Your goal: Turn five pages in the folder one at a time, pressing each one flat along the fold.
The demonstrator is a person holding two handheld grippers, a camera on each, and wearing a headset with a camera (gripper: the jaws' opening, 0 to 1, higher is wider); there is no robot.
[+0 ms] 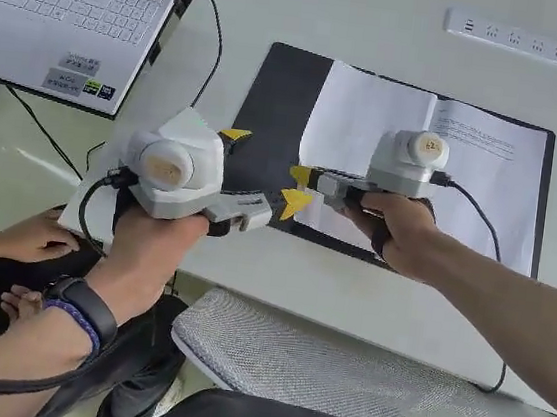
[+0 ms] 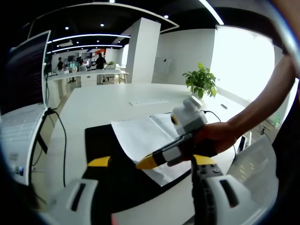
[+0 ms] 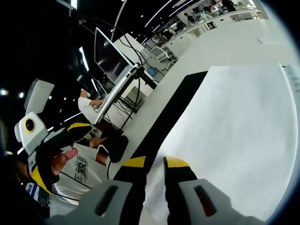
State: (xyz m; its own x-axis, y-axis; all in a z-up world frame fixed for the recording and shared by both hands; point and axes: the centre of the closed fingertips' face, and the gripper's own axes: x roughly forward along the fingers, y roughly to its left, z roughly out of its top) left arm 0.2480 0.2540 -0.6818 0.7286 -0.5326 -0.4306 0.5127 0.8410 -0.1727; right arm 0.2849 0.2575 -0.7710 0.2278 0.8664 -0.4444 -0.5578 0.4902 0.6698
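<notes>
At a white tabletop [image 1: 379, 29], the right hand-held gripper [image 3: 154, 164] pinches the near left edge of a white page [image 1: 368, 128], which curls up from the black folder [image 1: 281, 98] lying open. The left hand-held gripper [image 1: 263, 169] hovers just beside it, jaws spread wide. A laptop [image 1: 60, 3] sits left of the folder.

1. A flat black folder [image 1: 275, 107] lies open on the white bench [image 1: 311, 11].
2. The right gripper [image 1: 302, 176], a white handheld tool, has its yellow-tipped jaws close together on the lower left edge of a bowed white page [image 1: 368, 128].
3. The left gripper [image 1: 263, 169], jaws wide apart, hovers just beside it over the folder's black inner cover.
4. A silver laptop [image 1: 70, 4] sits on the bench at upper left, and a white power strip [image 1: 529, 41] lies at upper right.
</notes>
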